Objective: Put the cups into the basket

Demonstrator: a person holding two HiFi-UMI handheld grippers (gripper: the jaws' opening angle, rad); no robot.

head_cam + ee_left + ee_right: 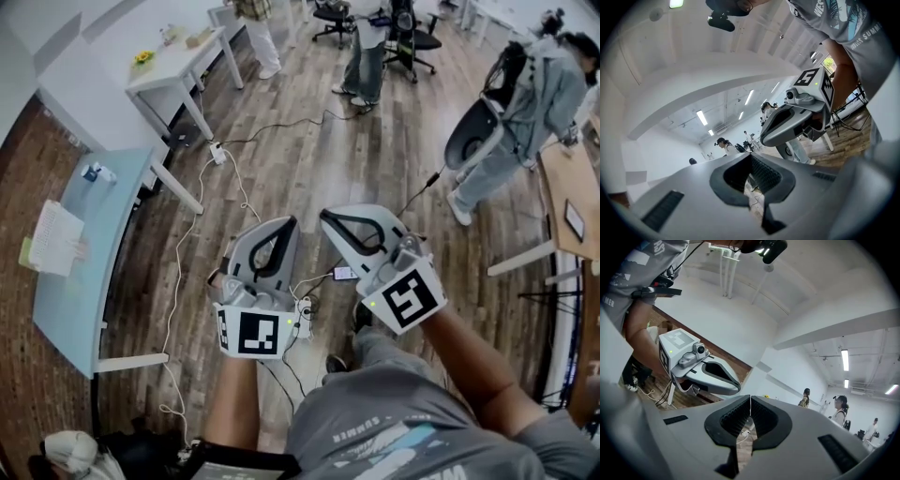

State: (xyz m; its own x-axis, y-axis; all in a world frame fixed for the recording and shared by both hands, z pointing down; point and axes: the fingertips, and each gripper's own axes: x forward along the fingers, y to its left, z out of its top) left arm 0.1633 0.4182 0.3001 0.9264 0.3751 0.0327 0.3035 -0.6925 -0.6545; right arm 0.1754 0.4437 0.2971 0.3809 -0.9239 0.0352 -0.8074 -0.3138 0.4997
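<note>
No cup or basket shows in any view. In the head view both grippers are held side by side in the air over the wooden floor, pointing away from me. My left gripper (285,225) has its jaws closed tip to tip with nothing between them, and its own view (751,155) shows the same. My right gripper (328,217) is also shut and empty, with only a thin slit between the pads (750,399). Each gripper appears in the other's view: the right gripper (765,138) and the left gripper (736,388), both aimed at the ceiling and far wall.
A light-blue table (84,253) stands at the left and a white table (178,70) behind it. Cables (234,178) run over the wooden floor to a power strip (303,317) below the grippers. People stand at the back and right, beside office chairs (412,42) and a wooden table (572,197).
</note>
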